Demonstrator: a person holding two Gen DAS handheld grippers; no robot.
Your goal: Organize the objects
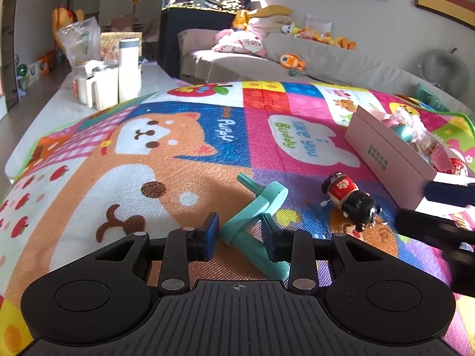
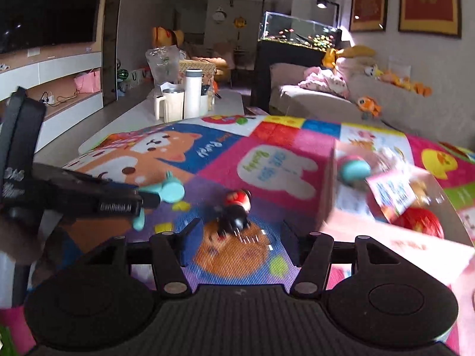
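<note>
Pink box point(image 1: 392, 160) partly filled; teal toy point(image 1: 255, 216) sits between spread left gripper point(image 1: 240, 237) fingers (ungripped), figurine point(image 2: 236, 210) before spread, empty right gripper point(image 2: 240, 243); both remain unstowed.

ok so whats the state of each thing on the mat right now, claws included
left claw: open, fingers either side of the teal toy, not clamped
teal toy: lying on the mat
right claw: open, empty, just short of the doll
doll: tipped over on its side, untouched
pink box: open top, holding several small items
play mat: spread flat
</note>
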